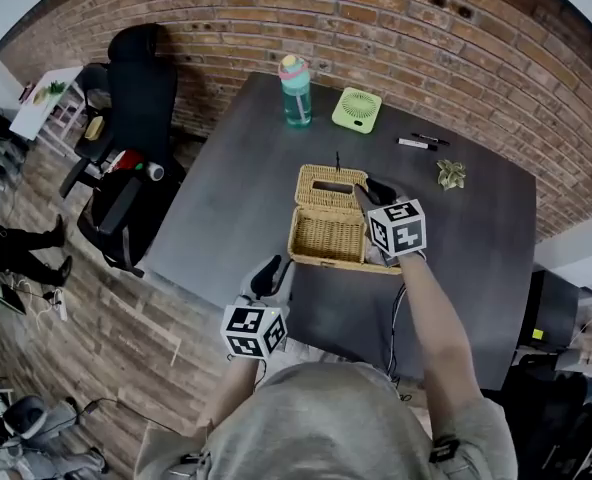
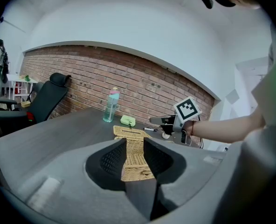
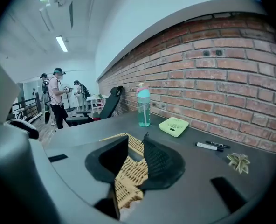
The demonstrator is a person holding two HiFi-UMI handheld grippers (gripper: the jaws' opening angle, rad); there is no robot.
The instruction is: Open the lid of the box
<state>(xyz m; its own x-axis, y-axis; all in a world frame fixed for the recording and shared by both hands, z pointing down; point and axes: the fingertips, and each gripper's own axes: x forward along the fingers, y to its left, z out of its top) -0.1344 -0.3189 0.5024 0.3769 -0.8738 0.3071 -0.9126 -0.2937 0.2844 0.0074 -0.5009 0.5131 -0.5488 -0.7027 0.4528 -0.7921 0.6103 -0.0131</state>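
A woven wicker box (image 1: 326, 238) stands in the middle of the dark table (image 1: 466, 258). Its lid (image 1: 329, 182), with a rectangular slot, is tilted up and back at the far side. My right gripper (image 1: 369, 192) is at the lid's right edge, shut on the lid (image 3: 130, 172), whose wicker runs between the jaws (image 3: 135, 146). My left gripper (image 1: 270, 272) hovers open near the table's front edge, short of the box's near-left corner. In the left gripper view its jaws (image 2: 134, 146) hold nothing; the box (image 2: 135, 161) lies beyond them, with the right gripper (image 2: 156, 120) behind.
A teal bottle (image 1: 295, 90), a green fan (image 1: 357, 109), two markers (image 1: 416, 143) and a small paper plant (image 1: 451, 174) lie along the table's far side by the brick wall. A black office chair (image 1: 136, 83) stands at the left. People (image 3: 58, 94) stand far off.
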